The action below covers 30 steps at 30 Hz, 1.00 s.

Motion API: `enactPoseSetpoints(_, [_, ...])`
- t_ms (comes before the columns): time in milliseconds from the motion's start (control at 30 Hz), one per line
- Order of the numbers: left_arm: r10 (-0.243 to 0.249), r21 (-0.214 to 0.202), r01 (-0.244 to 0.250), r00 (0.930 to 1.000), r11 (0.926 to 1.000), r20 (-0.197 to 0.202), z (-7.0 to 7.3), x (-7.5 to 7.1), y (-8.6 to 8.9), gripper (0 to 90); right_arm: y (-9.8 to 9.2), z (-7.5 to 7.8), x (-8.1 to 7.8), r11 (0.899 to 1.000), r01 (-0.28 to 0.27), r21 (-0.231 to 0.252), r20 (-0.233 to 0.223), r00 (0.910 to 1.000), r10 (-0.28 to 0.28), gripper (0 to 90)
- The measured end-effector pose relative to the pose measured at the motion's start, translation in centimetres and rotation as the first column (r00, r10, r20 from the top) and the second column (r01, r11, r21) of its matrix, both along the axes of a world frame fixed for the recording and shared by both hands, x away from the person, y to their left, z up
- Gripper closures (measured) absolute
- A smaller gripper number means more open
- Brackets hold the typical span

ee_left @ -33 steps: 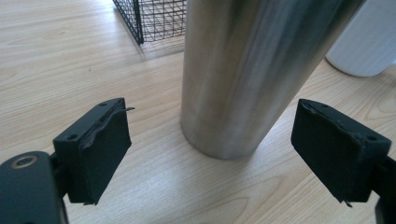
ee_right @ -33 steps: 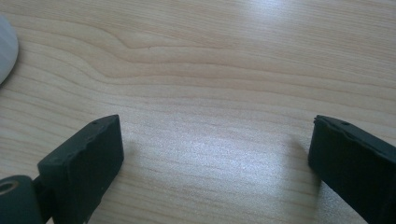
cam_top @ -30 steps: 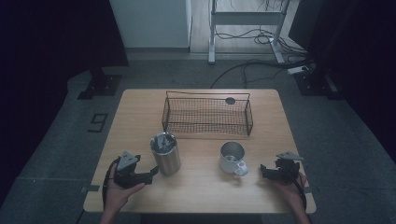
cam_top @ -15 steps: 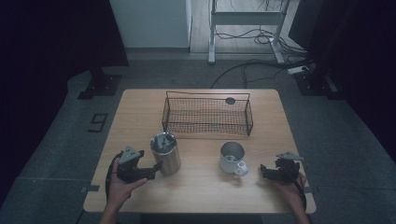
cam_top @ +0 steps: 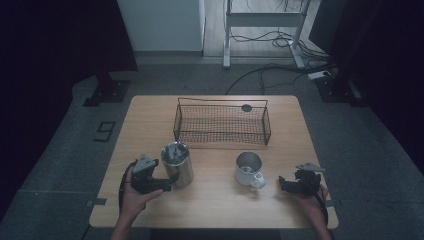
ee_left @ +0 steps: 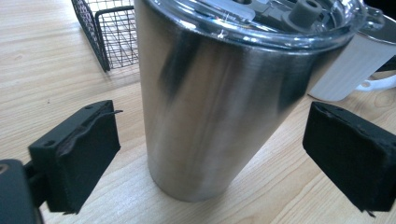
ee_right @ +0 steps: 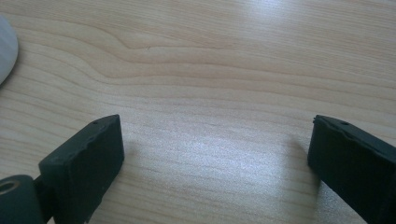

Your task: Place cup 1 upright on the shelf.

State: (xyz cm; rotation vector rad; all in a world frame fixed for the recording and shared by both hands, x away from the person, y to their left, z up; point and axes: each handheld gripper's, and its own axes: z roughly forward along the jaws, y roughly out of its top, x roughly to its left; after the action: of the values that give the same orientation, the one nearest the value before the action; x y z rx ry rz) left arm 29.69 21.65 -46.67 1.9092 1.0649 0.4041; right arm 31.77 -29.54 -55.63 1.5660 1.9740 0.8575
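Tumbler [ee_left: 224,93] cropped at the top edge of the left gripper view, lid [ee_left: 280,18] partly out of frame. White mug [ee_left: 350,70] behind it, half hidden and cut by the right edge. Basket [ee_left: 107,32] cropped at the top. A sliver of a pale rounded thing [ee_right: 5,51] at the right gripper view's left edge, too little to identify. Small dark disc [cam_top: 246,107] beyond the basket in the high view, too small to tell.

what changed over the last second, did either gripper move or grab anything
The left gripper moved in toward the steel tumbler; its open jaws now stand either side of the tumbler without touching it. Nothing was gripped or released. The right gripper stayed put, open over bare table. The tumbler, white mug and wire basket kept their places.
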Motion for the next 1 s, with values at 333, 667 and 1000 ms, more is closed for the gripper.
enactPoseSetpoints(333, [-0.001, -0.001, 0.001, 1.0, 1.0, -0.002, -0.3, 0.7, -0.8, 1.9, 0.0, 0.0, 0.0, 1.0, -0.001, 0.001, 0.0, 1.0, 0.001, 3.7])
enactPoseSetpoints(667, [-0.005, 0.002, 0.005, 1.0, 1.0, 0.008, -0.5, 1.4, -1.4, 0.5, 0.0, 0.0, 0.0, 1.0, 0.0, 0.0, 0.001, 1.0, 0.0, 3.9])
enactPoseSetpoints(1000, [0.006, 0.011, -0.006, 0.9998, 0.9999, 0.019, -0.5, 2.3, -2.5, 0.0, 0.0, 0.0, 0.0, 1.0, 0.0, 0.001, 0.002, 1.0, 0.0, 4.1])
